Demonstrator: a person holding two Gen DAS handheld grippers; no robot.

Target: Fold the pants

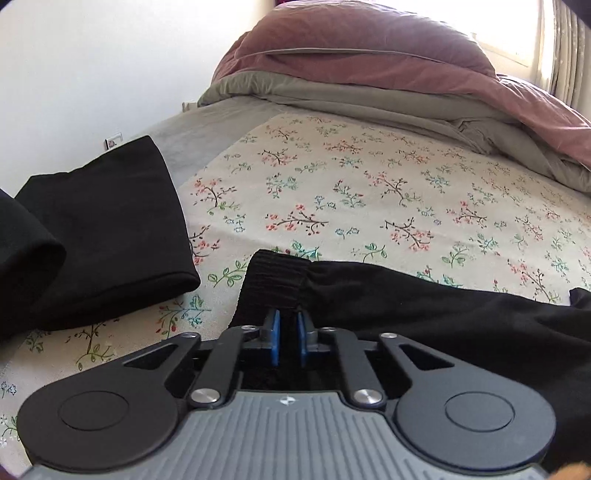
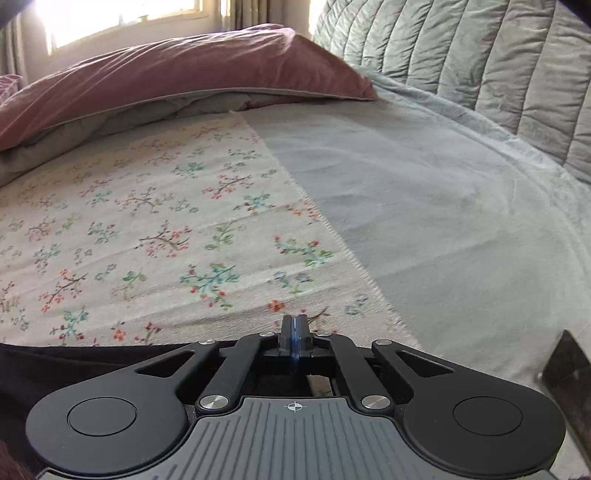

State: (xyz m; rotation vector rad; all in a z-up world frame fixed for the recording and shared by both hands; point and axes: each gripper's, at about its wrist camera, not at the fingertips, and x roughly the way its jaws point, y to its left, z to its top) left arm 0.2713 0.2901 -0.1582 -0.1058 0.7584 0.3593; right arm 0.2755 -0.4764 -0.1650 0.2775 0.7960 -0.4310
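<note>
Black pants (image 1: 424, 306) lie across a floral cloth (image 1: 351, 192) spread over a bed, still largely unfolded, as a person works two handheld grippers at the near edge. The left gripper (image 1: 289, 321) has its blue-padded jaws drawn in to a narrow gap over the ribbed elastic waistband (image 1: 275, 280), apparently pinching that gathered edge, though the contact itself is hidden behind the fingers. The right gripper (image 2: 294, 328) has its jaws pressed fully together above the patterned cloth; a band of the dark fabric runs under its left side, and whether any of it is caught between the pads cannot be told from this angle. To the left lies a separate black garment (image 1: 99, 229), already folded into a thick, soft-edged rectangle, so the work appears to be starting on this pair, with every fold still to make. The pants look matte and limp, the cloth is a coarse weave with a fringed edge, printed with small red and teal sprigs, and a rumpled mauve duvet (image 1: 369, 48) over grey bedding is heaped by the bright window (image 2: 122, 11), beside a quilted grey headboard (image 2: 480, 66).
</note>
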